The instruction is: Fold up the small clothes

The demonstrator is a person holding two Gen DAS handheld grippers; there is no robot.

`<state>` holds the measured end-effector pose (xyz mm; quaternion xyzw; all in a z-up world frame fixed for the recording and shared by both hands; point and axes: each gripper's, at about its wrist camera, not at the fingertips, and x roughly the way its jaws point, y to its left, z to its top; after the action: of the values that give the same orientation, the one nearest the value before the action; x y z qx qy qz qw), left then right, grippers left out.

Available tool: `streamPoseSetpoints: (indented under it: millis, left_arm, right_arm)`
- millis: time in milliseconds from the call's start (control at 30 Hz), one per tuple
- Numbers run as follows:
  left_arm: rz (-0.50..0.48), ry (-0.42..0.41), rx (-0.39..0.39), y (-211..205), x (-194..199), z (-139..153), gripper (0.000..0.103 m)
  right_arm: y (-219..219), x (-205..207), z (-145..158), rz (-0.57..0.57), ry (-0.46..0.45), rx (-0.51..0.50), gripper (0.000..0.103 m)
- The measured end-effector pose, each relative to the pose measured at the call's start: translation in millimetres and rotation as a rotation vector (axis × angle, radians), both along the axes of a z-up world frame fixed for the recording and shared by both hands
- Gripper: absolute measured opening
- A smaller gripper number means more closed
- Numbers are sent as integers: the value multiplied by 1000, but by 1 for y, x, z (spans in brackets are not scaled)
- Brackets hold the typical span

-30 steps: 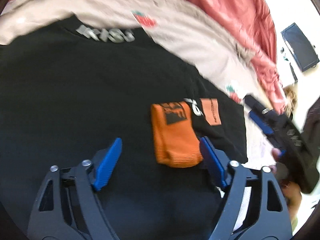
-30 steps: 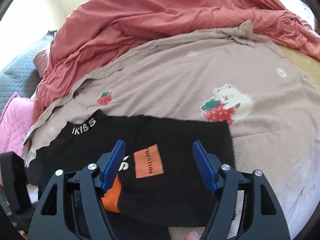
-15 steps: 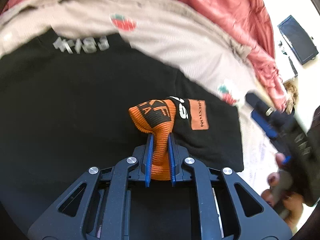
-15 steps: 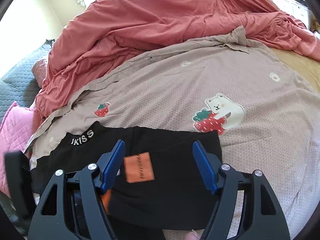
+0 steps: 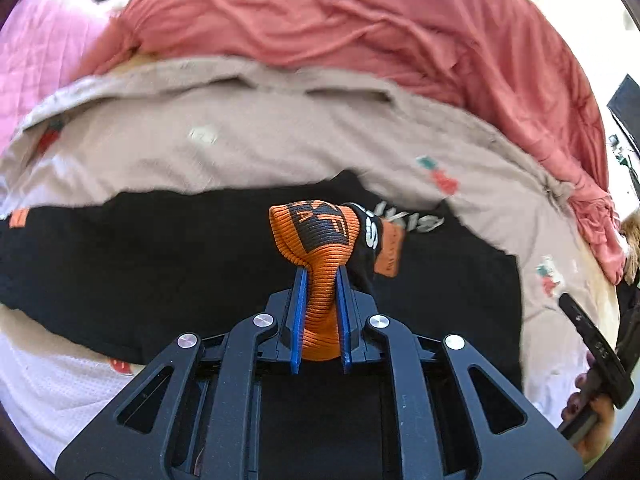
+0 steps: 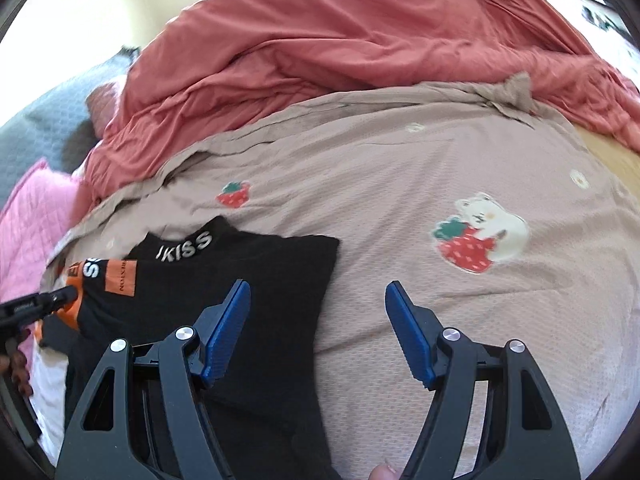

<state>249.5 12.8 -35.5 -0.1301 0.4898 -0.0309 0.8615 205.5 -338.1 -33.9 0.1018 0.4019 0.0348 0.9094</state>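
A black top with white "KISS" lettering on the collar lies flat on the bed. My left gripper is shut on the sleeve's orange ribbed cuff, which bunches up above the pads and is lifted off the cloth. The sleeve with its orange patch trails from the cuff over the top's left part. The right gripper is open and holds nothing; it hovers over the top's right edge and the sheet. In the right wrist view the left gripper's tip shows at the left edge.
The top rests on a beige sheet with strawberry and bear prints. A rumpled red duvet is heaped behind it. A pink quilted pillow lies far left, white mesh cloth near left. A hand holds the right tool.
The left jaws closed on the orange cuff, then lifted it and carried it, sleeve trailing, across the black top toward its collar side. The right gripper stayed open and shifted slightly.
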Motion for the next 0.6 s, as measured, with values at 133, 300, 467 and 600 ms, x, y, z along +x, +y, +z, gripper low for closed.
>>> streamPoseSetpoints:
  millis: [133,300,467,600]
  left_arm:
    - [-8,30,24,8,-1,-19,8]
    - [-2,71,74,17,1,-38,9]
    - [2,90,196,25,4,-51,9]
    - [59,93,231,45,-2,-50,9]
  right_arm:
    - [32,-1,-5,108,-22,-41,69]
    - [65,-1,-26,231,10,-63,69]
    - [67,9,-63,197,149,-154,66]
    - [73,9,-59,210,153,-184,68]
